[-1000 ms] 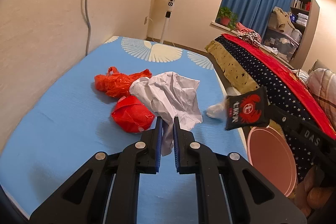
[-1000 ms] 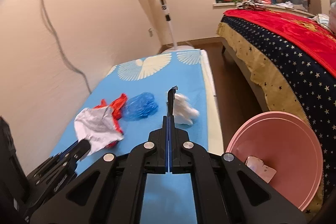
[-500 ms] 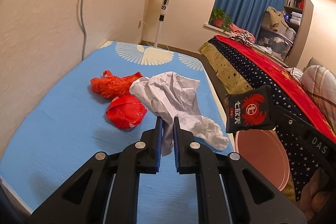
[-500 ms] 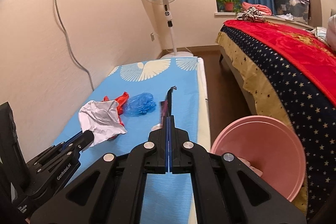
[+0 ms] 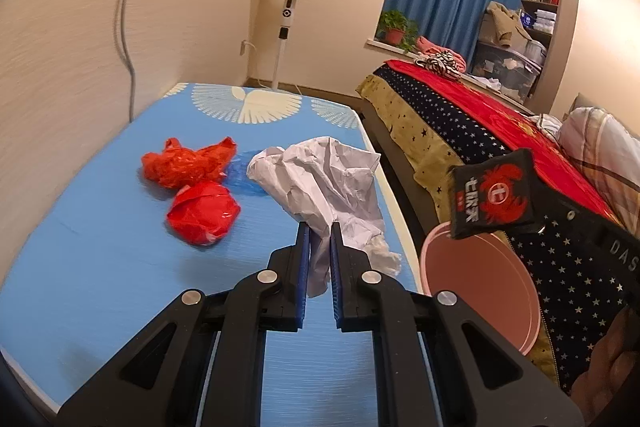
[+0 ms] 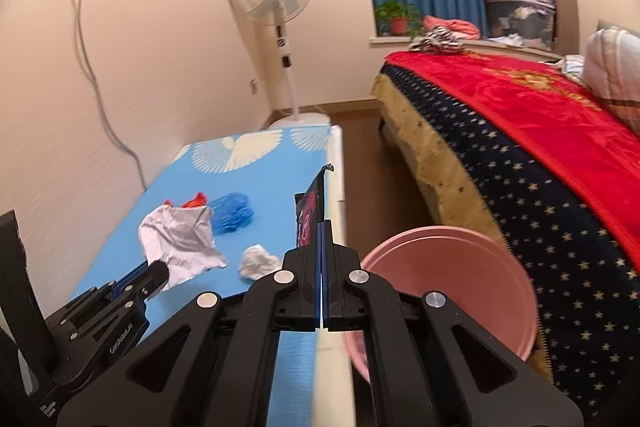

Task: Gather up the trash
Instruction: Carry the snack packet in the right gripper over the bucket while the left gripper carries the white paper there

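A blue mat [image 5: 100, 259] lies along the left wall, with a pink basin [image 6: 460, 267] on the floor at its right edge. The left gripper [image 5: 319, 247] pinches crumpled white paper [image 5: 324, 183] above the mat. The right gripper [image 6: 323, 239] clamps a black snack packet [image 5: 494, 195] by the basin's near-left rim.

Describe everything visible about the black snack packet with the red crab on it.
The black snack packet is a small pouch that looks like glossy plastic film, printed with a red crab emblem and white characters. The right tongs are shut on its lower part, so it stands edge-on in the right wrist view, its torn top corner pointing up. It hangs in the air above the near rim of the pink basin; nothing else touches it.
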`<state>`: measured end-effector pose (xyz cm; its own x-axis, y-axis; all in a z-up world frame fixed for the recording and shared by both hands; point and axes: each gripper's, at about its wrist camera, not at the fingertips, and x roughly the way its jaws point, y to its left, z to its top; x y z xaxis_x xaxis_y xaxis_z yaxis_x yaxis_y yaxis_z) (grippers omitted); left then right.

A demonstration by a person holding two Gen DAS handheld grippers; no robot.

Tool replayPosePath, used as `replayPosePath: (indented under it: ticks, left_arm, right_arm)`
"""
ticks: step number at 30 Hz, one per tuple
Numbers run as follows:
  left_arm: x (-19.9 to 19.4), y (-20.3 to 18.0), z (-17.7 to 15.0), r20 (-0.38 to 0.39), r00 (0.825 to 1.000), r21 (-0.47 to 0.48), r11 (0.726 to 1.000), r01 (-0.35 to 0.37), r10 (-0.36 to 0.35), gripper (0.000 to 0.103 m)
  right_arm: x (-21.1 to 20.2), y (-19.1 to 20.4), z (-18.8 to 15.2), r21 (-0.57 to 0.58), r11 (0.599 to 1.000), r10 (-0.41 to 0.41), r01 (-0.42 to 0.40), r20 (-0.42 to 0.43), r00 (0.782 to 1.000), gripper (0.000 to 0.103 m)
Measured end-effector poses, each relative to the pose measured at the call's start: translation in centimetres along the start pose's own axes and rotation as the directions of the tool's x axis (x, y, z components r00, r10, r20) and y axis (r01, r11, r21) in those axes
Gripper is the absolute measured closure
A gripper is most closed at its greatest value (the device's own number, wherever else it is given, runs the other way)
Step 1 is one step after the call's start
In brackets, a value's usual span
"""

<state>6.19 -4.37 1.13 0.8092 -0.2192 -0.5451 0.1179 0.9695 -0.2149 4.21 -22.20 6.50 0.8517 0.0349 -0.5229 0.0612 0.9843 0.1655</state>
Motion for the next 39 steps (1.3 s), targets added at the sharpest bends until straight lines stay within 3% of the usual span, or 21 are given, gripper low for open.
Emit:
replayPosePath:
  ticks: [14, 39]
  left_arm:
    - [0.5, -3.2, -0.4, -0.011, 0.999, 0.055, 0.997, 0.051, -0.051, 0.093]
    - [2.4, -7.7, -1.3, -0.062, 0.988, 0.105, 0.984, 0.144, -0.138, 0.093]
  right_arm:
    - [-1.5, -3.3, 0.5, 0.059, 0.993, -0.101, 0.098, 0.037, 0.994, 0.103]
    - [-1.1, -8.0, 0.2, 0.147, 0.967, -0.213, 0.21, 0.007, 0.977, 0.103]
